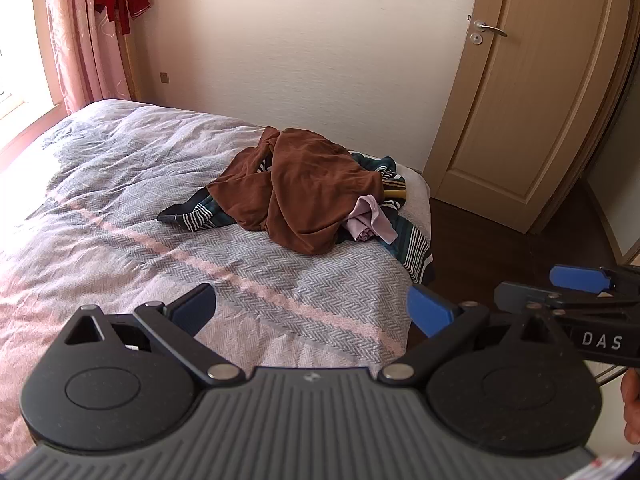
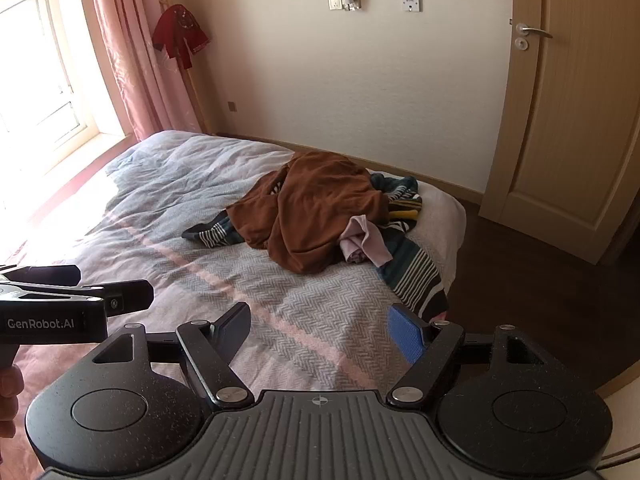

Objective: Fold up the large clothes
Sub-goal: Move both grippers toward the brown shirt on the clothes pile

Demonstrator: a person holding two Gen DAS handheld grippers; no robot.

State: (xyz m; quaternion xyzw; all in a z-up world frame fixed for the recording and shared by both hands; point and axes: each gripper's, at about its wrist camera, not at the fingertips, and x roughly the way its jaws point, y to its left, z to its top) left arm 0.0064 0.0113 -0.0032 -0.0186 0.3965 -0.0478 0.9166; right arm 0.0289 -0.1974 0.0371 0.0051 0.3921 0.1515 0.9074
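A heap of clothes lies at the far right corner of the bed (image 1: 120, 208). A large brown garment (image 1: 304, 192) sits crumpled on top. Under it lie a dark striped garment (image 1: 408, 240) that hangs over the bed's edge and a small pink piece (image 1: 372, 220). My left gripper (image 1: 312, 308) hovers open above the quilt, short of the heap, with nothing between its fingers. My right gripper (image 2: 320, 330) is also open and empty, beside the left one (image 2: 100, 284). From the right wrist, the brown garment (image 2: 316, 216) and the striped garment (image 2: 412, 272) lie ahead.
The quilt is grey and pink, rumpled toward the window at the left. A closed wooden door (image 1: 540, 100) and dark floor (image 1: 500, 248) lie right of the bed. A pink curtain (image 2: 132, 60) and a hanging red garment (image 2: 182, 32) are at the back left.
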